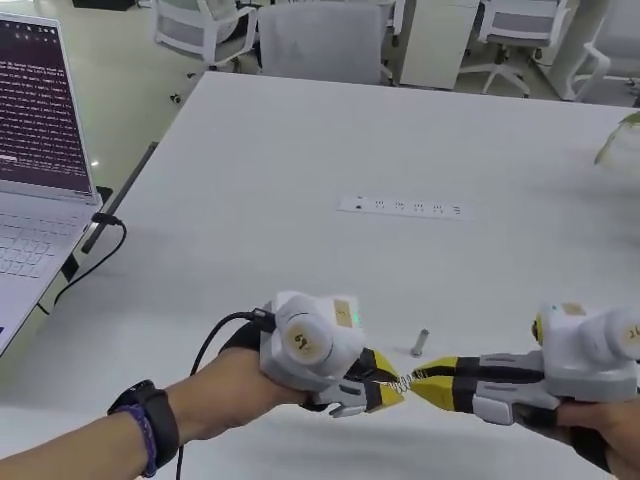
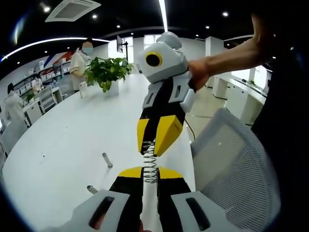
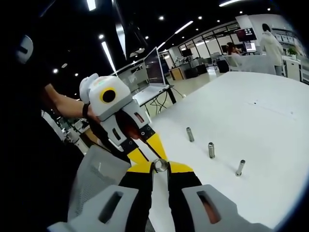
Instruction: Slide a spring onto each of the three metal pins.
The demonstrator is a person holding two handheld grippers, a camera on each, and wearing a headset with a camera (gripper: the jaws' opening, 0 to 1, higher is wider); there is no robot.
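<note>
My head camera looks forward and down across the white table (image 1: pixel 300 150), with both grippers close beneath it. The camera on my left gripper (image 2: pixel 150 175) faces my right gripper (image 2: pixel 154 146) nose to nose, and the right one stares back. All three views share the spring (image 2: pixel 150 163) between my jaws and the tabletop

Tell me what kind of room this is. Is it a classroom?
It looks like a big open office, not a classroom. A laptop sits on a long white table, swivel office chairs stand at its far end, and other people stand farther back.
</note>
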